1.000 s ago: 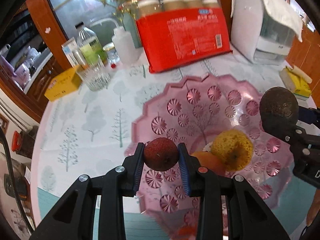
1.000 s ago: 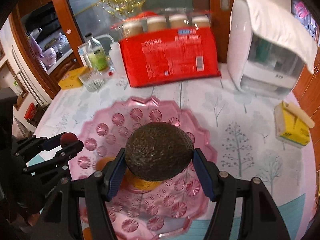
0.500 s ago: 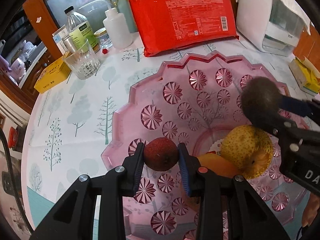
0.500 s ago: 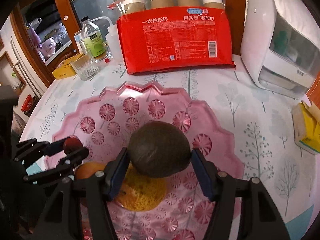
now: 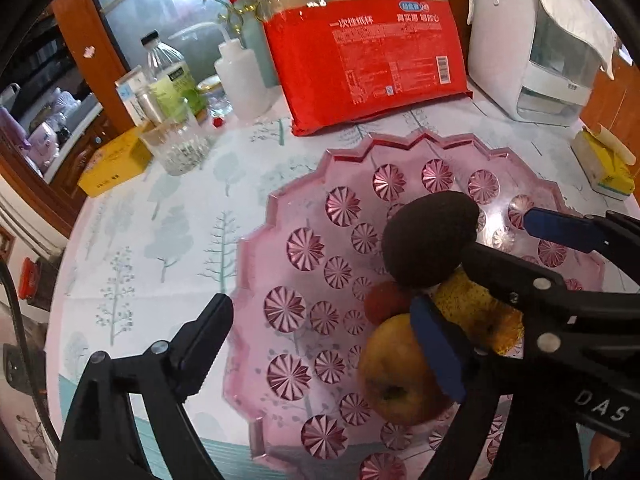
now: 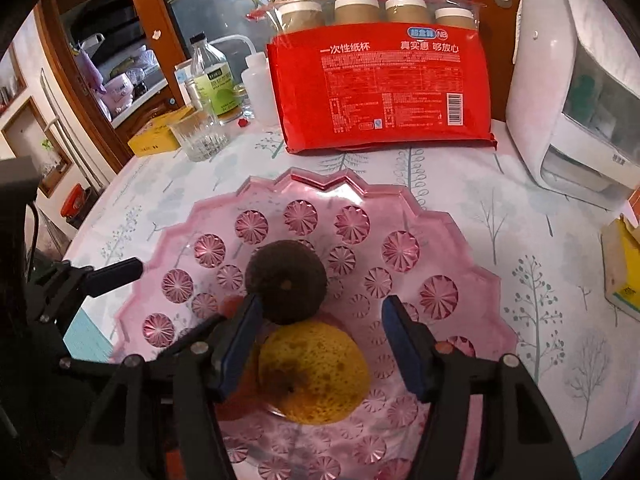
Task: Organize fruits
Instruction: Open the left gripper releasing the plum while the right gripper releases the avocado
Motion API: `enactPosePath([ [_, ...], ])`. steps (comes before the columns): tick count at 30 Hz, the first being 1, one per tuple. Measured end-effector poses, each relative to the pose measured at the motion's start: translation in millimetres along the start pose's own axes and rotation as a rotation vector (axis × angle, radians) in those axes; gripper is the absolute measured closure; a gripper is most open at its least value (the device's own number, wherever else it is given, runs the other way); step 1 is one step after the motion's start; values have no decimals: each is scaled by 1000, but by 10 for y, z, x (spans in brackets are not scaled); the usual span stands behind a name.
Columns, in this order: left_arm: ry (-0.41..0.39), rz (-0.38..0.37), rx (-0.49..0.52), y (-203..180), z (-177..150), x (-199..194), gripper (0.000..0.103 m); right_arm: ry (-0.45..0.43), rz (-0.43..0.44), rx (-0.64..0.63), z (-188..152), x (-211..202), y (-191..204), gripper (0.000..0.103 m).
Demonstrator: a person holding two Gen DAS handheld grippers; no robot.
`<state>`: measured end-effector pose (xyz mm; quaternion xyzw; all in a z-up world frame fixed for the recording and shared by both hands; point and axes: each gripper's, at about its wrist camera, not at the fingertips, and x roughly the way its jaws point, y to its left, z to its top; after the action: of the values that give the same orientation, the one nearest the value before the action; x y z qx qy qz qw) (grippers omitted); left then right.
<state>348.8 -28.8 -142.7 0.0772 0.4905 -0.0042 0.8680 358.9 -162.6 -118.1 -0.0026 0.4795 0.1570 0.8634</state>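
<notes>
I am spreading both grippers: the left gripper (image 5: 320, 344) has released the lychee (image 5: 386, 303), the right gripper (image 6: 322, 332) the avocado (image 6: 286, 282); both now sitting mid-frame in the pink dish (image 6: 460, 232).

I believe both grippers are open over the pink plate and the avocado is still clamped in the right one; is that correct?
Not quite. Both grippers are open over the pink plate, but the avocado is not clamped: the right wrist view shows the right gripper spread wide, with the fruit lying free in the plate, against the yellow pear. The left gripper is empty too.
</notes>
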Motion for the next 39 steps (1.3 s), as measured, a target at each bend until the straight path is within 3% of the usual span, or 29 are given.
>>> enactPosePath([
  [19, -18, -92, -98, 279, -196, -674, 14, -39, 5, 60, -156, -617, 82, 39],
  [39, -195, -149, -107, 513, -664, -1867, 14, -126, -124, 72, -639, -1652, 481, 39],
])
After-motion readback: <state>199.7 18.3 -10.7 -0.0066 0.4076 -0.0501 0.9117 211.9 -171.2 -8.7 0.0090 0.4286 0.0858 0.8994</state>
